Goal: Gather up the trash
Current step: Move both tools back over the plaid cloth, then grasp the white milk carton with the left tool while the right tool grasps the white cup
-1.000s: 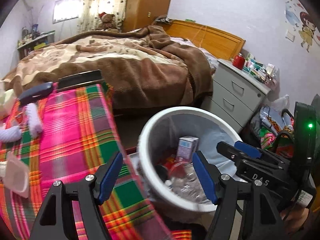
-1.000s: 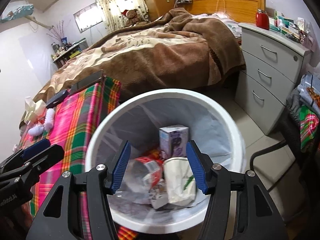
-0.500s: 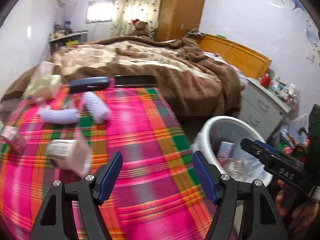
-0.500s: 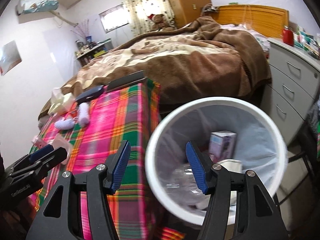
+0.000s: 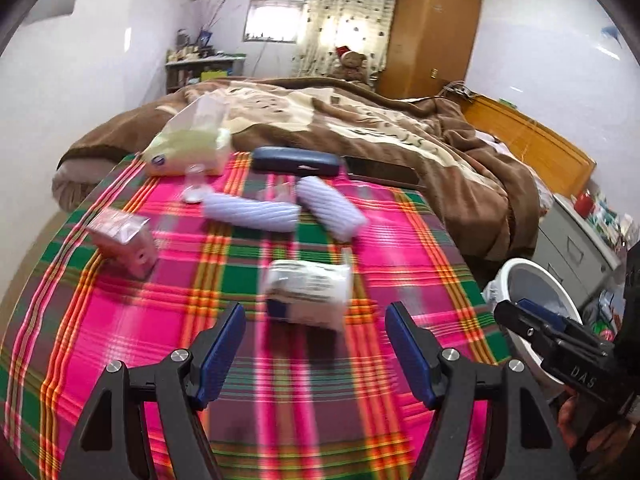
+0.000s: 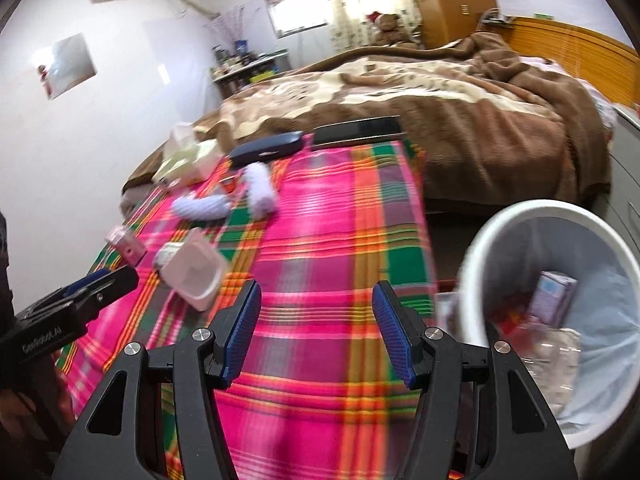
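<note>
Just ahead of the open left tongs [image 5: 315, 354] lies a plastic container [image 5: 306, 294].

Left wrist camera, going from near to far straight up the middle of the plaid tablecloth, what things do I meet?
White plastic-wrapped packet with printed label → two pale lavender ribbed rolls → dark navy long flat case → brown and cream blanket on the bed → brown teddy bear in a red hat.

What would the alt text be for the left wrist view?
Open, empty left tongs hover over a pink plaid tablecloth, facing a blurred white packet. Beyond lie a pink carton, two lilac rolls and a dark case; a white bin stands at right.
</note>
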A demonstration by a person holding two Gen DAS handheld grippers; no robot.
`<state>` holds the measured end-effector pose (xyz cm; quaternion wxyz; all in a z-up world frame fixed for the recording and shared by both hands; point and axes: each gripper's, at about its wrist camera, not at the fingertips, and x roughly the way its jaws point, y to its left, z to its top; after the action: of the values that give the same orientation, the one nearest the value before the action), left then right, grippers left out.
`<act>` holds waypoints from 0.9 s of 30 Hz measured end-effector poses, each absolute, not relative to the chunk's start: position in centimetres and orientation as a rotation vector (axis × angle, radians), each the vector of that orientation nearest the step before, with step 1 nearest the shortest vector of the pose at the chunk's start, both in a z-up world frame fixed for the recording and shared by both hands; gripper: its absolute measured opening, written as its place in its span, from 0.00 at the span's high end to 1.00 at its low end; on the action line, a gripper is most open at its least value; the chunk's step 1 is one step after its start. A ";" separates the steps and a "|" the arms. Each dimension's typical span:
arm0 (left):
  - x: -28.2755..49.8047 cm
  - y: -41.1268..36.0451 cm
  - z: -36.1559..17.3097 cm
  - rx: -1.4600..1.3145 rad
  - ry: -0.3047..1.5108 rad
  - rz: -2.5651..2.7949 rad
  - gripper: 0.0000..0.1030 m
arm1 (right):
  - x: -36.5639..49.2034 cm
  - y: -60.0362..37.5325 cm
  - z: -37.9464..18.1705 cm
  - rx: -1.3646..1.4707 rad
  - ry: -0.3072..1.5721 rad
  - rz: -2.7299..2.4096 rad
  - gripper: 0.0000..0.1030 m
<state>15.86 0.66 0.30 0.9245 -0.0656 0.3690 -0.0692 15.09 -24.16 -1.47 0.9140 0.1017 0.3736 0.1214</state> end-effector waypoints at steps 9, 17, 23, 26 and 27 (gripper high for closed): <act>17.4 6.3 -0.8 -0.154 0.774 -0.024 0.30 | 16.5 -18.7 -1.4 0.161 0.776 0.428 0.42; 18.9 10.9 -1.7 -0.191 0.788 0.059 0.28 | 17.9 -15.9 -2.3 0.167 0.820 0.519 0.42; 20.0 13.7 -2.0 -0.242 0.792 0.087 0.27 | 19.1 -13.8 -3.1 0.158 0.863 0.550 0.42; 20.9 14.8 -2.2 -0.253 0.794 0.108 0.25 | 19.5 -13.0 -3.3 0.153 0.872 0.550 0.46; 21.3 15.1 -2.4 -0.259 0.800 0.108 0.24 | 19.6 -12.8 -3.3 0.149 0.877 0.546 0.52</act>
<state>21.26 15.15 -2.36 0.9115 -0.1256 0.3882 0.0526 19.61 -12.84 -3.33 0.8669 0.0711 0.4186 0.2610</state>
